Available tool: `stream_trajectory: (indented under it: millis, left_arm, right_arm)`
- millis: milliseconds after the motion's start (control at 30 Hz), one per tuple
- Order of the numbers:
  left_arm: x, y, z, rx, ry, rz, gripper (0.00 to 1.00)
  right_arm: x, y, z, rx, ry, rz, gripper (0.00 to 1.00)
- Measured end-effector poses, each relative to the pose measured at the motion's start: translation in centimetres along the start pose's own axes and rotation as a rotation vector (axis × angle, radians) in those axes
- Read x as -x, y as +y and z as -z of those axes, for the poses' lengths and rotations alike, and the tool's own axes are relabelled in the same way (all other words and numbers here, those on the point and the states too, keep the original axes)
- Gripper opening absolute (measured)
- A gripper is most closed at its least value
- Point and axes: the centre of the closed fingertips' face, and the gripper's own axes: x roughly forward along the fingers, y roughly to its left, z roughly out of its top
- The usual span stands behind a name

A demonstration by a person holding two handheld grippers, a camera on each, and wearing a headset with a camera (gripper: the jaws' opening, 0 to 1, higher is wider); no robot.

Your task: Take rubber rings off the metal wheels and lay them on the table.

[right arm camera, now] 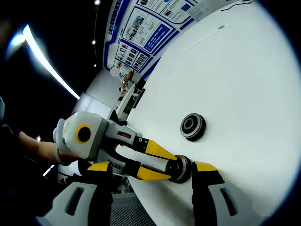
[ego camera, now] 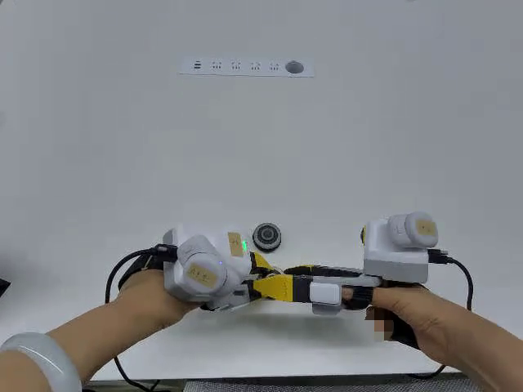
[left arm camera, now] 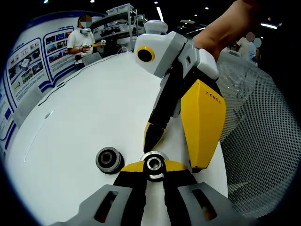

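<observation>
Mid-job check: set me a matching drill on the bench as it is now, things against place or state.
1 left gripper; 2 right gripper; 3 second wheel; 4 power strip
A far side of the table; B jaws apart; C jaws shut on a wheel; D lying on the table beyond the grippers
Pairs: 1-C, 2-B, 3-D, 4-A

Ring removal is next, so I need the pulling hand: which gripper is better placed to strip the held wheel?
Right, probably: the right gripper, jaws open, flanks the wheel, while the left gripper is shut on it, holding it steady.
</observation>
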Motion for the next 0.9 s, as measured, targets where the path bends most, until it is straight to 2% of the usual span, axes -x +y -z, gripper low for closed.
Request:
stream_trajectory:
  millis: [367,900]
  left_arm:
    - [0.05,-0.12,-0.22,-0.001,-0.003,0.005,0.13]
    - [0.07,-0.21,-0.22,0.003,-0.004,0.005,0.12]
  right_arm:
    - [0.14,0.12,0.36,-0.007,0.049,-0.024,0.66]
    - [0.71,0.41,0.79,-0.027,0.062,-0.042,0.67]
